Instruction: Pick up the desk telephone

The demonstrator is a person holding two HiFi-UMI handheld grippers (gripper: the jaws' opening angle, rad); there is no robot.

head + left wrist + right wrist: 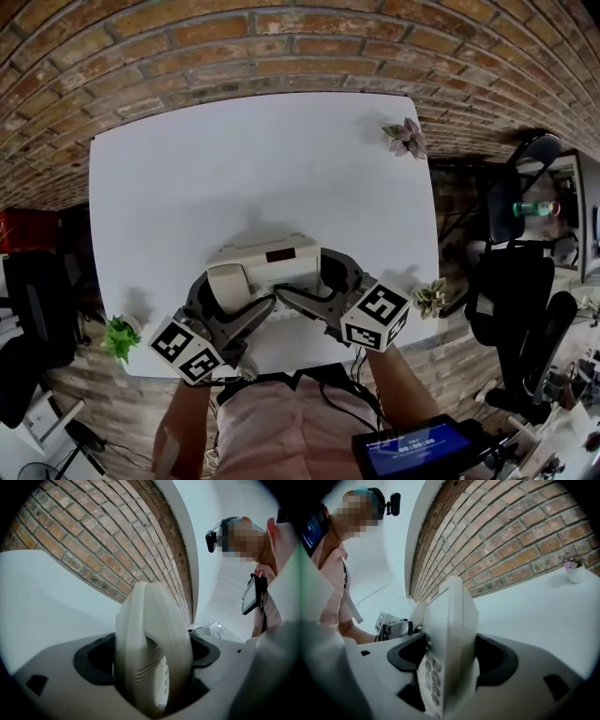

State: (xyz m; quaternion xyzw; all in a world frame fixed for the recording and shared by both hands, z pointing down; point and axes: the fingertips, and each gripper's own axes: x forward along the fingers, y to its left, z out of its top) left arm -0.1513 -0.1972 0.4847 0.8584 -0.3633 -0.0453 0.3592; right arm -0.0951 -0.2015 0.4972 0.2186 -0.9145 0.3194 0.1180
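The cream desk telephone (267,258) is near the front edge of the white table (262,159), with a gripper on each end. My left gripper (223,298) is shut on its left end, where the handset lies. In the left gripper view the handset and a slotted grille (152,677) fill the gap between the dark pads (91,660). My right gripper (323,286) is shut on the right end. In the right gripper view the keypad side (433,674) stands between the pads (499,660). Whether the phone's base touches the table is hidden.
A brick wall (281,47) runs behind the table. A pink potted plant (407,138) stands at the far right corner, a green one (119,337) at the near left corner and a pale one (431,296) at the near right edge. Black office chairs (511,281) stand to the right.
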